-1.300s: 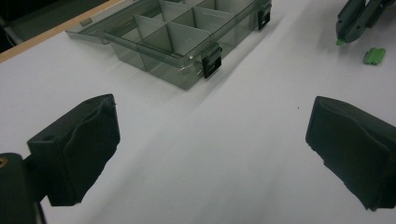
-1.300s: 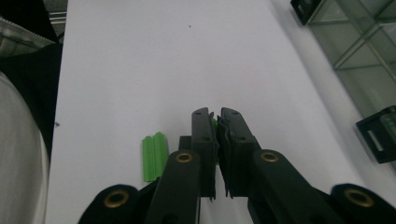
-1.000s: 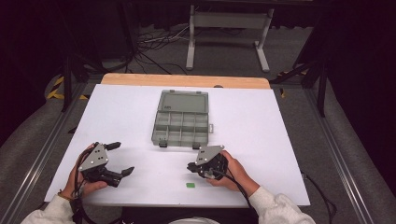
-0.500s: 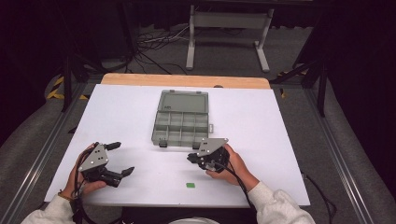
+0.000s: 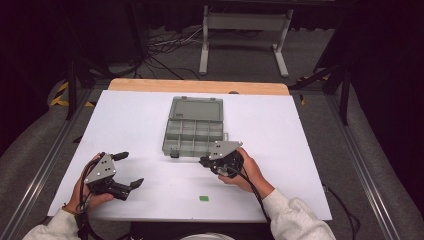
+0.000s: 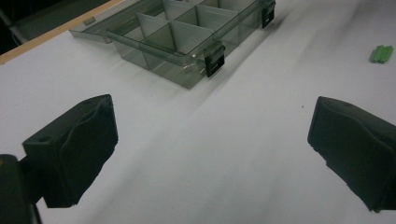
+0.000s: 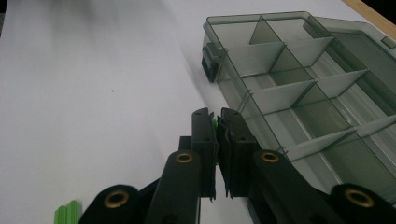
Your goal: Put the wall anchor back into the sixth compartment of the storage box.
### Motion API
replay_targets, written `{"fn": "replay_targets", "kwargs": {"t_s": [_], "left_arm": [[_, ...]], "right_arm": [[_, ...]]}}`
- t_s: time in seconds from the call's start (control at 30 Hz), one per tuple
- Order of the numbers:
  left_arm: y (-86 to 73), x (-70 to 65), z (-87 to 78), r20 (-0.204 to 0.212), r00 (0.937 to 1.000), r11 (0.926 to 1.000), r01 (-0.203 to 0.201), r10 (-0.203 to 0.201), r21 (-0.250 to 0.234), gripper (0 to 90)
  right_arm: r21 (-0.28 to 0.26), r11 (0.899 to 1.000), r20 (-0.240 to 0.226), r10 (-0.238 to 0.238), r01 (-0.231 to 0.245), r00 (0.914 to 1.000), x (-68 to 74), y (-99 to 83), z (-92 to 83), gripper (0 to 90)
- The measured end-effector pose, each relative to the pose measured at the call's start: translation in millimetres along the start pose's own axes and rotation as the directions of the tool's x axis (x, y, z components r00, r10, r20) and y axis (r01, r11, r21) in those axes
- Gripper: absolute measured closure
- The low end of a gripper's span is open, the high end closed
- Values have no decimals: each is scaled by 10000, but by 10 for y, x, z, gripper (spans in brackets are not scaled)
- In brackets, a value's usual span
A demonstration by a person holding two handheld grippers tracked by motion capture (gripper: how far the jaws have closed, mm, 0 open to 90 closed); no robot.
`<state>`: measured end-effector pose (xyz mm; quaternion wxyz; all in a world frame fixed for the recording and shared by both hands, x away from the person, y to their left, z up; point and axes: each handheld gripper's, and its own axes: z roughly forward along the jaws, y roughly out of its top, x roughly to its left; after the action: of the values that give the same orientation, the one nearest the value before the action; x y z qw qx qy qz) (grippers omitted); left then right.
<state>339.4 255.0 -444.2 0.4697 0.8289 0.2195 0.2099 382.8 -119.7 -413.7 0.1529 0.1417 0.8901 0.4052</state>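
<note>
Right tongs pressed nearly together, pinching a small green piece; just a sliver of it shows between the pads in the right gripper view. They hover just off the near right corner of the compartment box, tips pointing left along its front edge, apart from the box wall as far as I can tell. Box is smoky clear plastic, lid laid flat open toward the far side, dividers making several compartments, two black latches on the front wall; it sits mid worktop, which is white with a wood strip along the far edge. Can't tell whether any compartment holds anything. Second green piece lies loose on the worktop near the person's edge, between the two hands, well apart from the box. Left tongs spread wide, nothing between them, low over bare worktop at the near left, aimed toward the box's front left latch.
</note>
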Motion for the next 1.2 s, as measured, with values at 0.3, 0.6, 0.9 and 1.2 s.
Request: {"fn": "replay_targets", "kwargs": {"t_s": [0.3,0.6,0.9,1.2], "left_arm": [[4,-8,16,42,10000,10000,-24,24,59,28],[0,-9,10,58,10000,10000,27,-28,22,27],[2,-11,16,80,9999,9999,-90,89,71,27],[2,-13,18,110,9999,9999,-88,86,143,27]], "right_arm": [[-127,9998,123,167,-165,9998,-111,129,64,856],[-162,9994,167,315,-312,9994,-192,239,176,856],[-99,9992,266,377,-375,9989,-268,377,358,855],[-55,9970,383,771,-770,9963,-397,450,517,855]]}}
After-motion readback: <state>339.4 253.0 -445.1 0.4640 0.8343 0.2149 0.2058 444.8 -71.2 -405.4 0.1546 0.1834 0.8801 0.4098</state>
